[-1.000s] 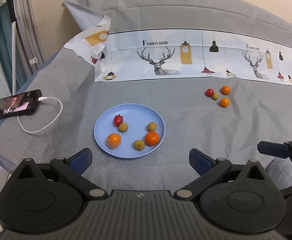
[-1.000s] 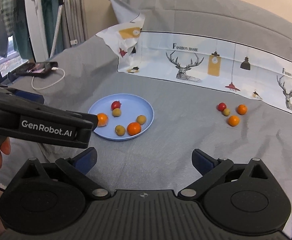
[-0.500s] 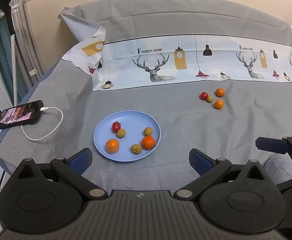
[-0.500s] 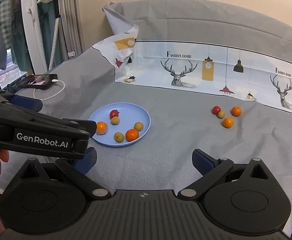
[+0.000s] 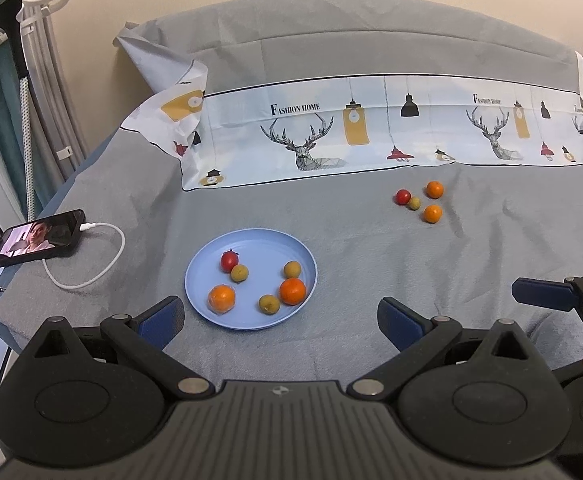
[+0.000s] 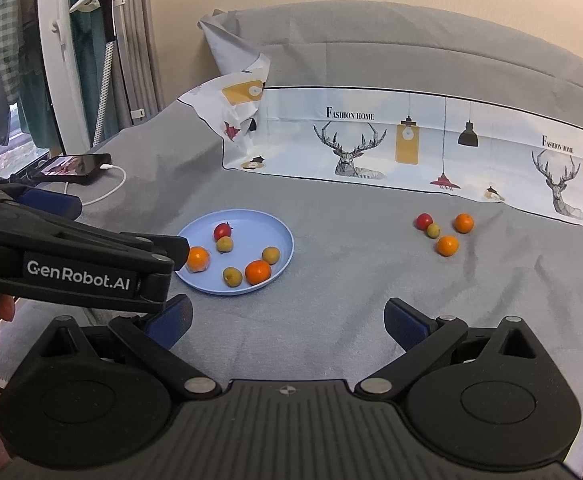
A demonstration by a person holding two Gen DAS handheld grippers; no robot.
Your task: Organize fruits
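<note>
Far out at ten o'clock from your left gripper (image 5: 278,318) a phone (image 5: 37,238) lies with its white cable (image 5: 91,268) on the grey bedcover (image 5: 371,264), and that gripper hangs with its jaws spread wide on nothing, just short of the blue plate (image 5: 251,322) at twelve o'clock, which carries two oranges, three yellow-green fruits and one red fruit. Swing to one o'clock and you've got the loose cluster (image 5: 421,202), two oranges, a red one and a small green one, bunched on the cover well apart from the plate. Your right gripper (image 6: 287,324) is low at the near edge too, jaws wide and empty, plate at eleven o'clock, cluster at one.
</note>
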